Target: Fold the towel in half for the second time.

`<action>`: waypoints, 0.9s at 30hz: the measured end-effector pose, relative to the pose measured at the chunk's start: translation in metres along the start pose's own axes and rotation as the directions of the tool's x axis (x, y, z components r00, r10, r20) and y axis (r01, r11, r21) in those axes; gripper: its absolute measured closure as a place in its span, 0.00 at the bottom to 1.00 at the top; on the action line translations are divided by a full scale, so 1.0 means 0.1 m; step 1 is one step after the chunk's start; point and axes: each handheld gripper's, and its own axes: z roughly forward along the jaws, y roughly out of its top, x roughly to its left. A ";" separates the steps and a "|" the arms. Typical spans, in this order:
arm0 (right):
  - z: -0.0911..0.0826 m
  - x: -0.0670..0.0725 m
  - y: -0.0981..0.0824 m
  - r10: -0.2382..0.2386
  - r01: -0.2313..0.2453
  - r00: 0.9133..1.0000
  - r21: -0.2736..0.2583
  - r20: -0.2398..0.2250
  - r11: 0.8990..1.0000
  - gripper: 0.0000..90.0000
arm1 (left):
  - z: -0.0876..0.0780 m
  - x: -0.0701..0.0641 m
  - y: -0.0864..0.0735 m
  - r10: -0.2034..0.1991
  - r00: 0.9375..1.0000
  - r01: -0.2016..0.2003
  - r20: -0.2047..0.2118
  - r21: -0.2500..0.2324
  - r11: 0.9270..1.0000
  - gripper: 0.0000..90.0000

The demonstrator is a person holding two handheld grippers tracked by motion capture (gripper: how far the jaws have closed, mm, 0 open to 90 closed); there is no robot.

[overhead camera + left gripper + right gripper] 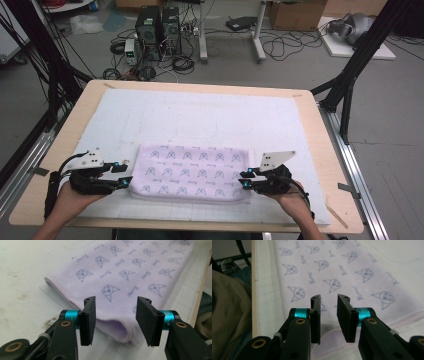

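Note:
A folded lilac towel printed with small cartoon faces lies on the near part of a white mat. My left gripper sits at the towel's left end, held in a hand that comes from the lower left. In the left gripper view its jaws stand wide apart just short of the towel's folded corner, with nothing between the pads. My right gripper is at the towel's right end. In the right gripper view its jaws hover over the towel's hemmed edge with a narrow gap, pressing on nothing.
The white gridded mat covers most of a wooden table. Black frame posts rise at both far sides. Computer towers and cables lie on the floor beyond the table's far edge.

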 end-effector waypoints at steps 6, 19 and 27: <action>0.13 -0.06 0.01 -0.004 0.005 1.000 0.047 -0.010 0.999 0.76 | 0.15 0.04 0.05 0.011 1.000 -0.011 0.005 0.016 1.000 0.58; 0.11 0.09 -0.26 0.016 -0.009 0.998 0.128 -0.059 0.992 0.81 | 0.25 -0.03 -0.25 0.017 0.999 -0.020 0.032 0.110 0.994 0.76; -0.02 0.02 -0.19 0.039 -0.037 0.999 0.057 -0.024 0.998 0.73 | 0.18 -0.02 -0.14 0.023 0.999 -0.024 0.025 0.072 0.997 0.68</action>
